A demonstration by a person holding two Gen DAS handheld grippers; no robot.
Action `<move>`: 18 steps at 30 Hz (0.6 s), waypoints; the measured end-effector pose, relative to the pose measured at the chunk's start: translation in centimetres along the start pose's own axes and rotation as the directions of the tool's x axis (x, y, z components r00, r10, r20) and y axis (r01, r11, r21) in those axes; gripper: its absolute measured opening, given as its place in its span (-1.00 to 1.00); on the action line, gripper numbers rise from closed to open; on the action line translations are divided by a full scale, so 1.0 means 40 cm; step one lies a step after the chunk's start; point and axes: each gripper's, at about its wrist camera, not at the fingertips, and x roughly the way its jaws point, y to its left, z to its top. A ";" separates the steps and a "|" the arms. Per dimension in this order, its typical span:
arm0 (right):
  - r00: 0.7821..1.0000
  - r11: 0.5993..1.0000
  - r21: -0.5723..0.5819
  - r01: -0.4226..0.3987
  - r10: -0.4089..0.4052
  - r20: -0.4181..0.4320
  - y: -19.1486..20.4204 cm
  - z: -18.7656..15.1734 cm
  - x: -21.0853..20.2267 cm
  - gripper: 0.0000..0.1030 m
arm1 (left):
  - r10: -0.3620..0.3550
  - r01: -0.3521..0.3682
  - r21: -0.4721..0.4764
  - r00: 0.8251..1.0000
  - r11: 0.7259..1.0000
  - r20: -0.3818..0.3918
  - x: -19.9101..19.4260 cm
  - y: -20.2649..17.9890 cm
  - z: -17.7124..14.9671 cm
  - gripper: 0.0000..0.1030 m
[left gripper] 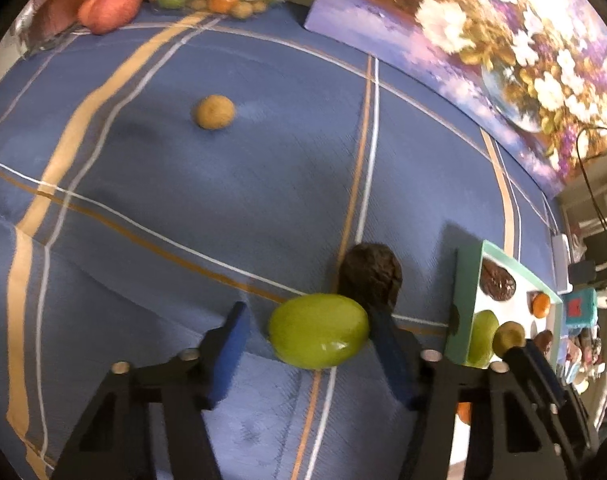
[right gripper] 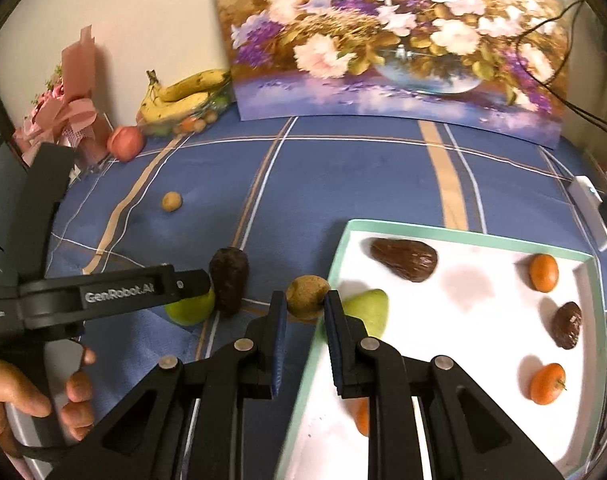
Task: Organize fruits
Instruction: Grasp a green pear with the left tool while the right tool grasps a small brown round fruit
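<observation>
A green pear [left gripper: 319, 332] lies on the blue checked cloth between the fingers of my left gripper [left gripper: 309, 312]. The right pad touches it; a strip of cloth shows between it and the left pad, so the jaws stand open around it. Just behind the pear lies a dark brown avocado [left gripper: 369, 276]. My right gripper [right gripper: 305, 295] is shut on a round brown kiwi [right gripper: 305, 306], held over the near left rim of the white tray [right gripper: 463, 234]. The left gripper [right gripper: 199, 282] shows side-on there over the pear [right gripper: 191, 310].
The tray holds another green pear [right gripper: 369, 308], two dark brown fruits [right gripper: 405, 258], and oranges [right gripper: 543, 272]. A small brown fruit [right gripper: 171, 202] lies alone on the cloth. Bananas [right gripper: 183, 92], a red fruit [right gripper: 125, 143] and a flower painting [right gripper: 383, 40] stand at the back.
</observation>
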 end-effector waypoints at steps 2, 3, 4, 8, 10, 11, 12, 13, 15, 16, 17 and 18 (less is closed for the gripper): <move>1.000 1.000 0.006 0.006 -0.006 0.011 -0.006 -0.002 -0.014 -0.62 | -0.006 0.006 0.001 1.000 1.000 -0.007 0.004 -0.005 -0.004 0.05; 1.000 1.000 0.010 0.006 -0.006 0.017 -0.010 -0.004 -0.021 -0.62 | -0.003 0.003 0.006 1.000 1.000 -0.002 0.002 -0.008 -0.007 0.05; 1.000 1.000 0.013 0.007 -0.007 0.022 -0.013 -0.005 -0.028 -0.62 | 0.001 -0.001 0.006 1.000 1.000 0.002 0.000 -0.009 -0.008 0.05; 0.999 1.000 0.029 0.007 -0.008 0.044 -0.026 -0.012 -0.056 -0.62 | 0.007 -0.007 -0.001 0.999 1.000 0.039 -0.029 -0.007 -0.004 0.05; 0.998 0.999 0.044 0.008 -0.011 0.059 -0.036 -0.015 -0.072 -0.62 | 0.007 -0.008 0.005 0.998 1.000 0.062 -0.050 -0.008 -0.005 0.04; 0.998 0.999 0.052 0.010 -0.013 0.065 -0.043 -0.014 -0.079 -0.62 | 0.005 -0.006 0.011 0.997 1.000 0.074 -0.062 -0.012 -0.006 0.04; 0.997 0.998 0.064 0.013 -0.018 0.073 -0.053 -0.014 -0.088 -0.62 | 0.001 -0.003 0.018 0.996 1.000 0.084 -0.070 -0.019 -0.006 0.05; 0.997 0.997 0.073 0.016 -0.022 0.075 -0.060 -0.016 -0.094 -0.62 | -0.004 0.001 0.028 0.996 1.000 0.094 -0.079 -0.028 -0.007 0.05; 0.996 0.995 0.094 0.029 -0.037 0.080 -0.078 -0.017 -0.103 -0.62 | -0.012 0.006 0.052 0.994 0.999 0.112 -0.096 -0.050 -0.012 0.04; 0.996 0.994 0.106 0.036 -0.045 0.079 -0.089 -0.018 -0.107 -0.62 | -0.015 0.008 0.065 0.993 0.998 0.118 -0.102 -0.062 -0.012 0.04; 0.996 0.992 0.120 0.043 -0.052 0.079 -0.102 -0.021 -0.111 -0.62 | -0.021 0.011 0.081 0.992 0.997 0.125 -0.109 -0.076 -0.016 0.04; 0.995 0.990 0.132 0.047 -0.058 0.080 -0.112 -0.023 -0.114 -0.62 | -0.028 0.015 0.098 0.991 0.995 0.129 -0.115 -0.090 -0.021 0.05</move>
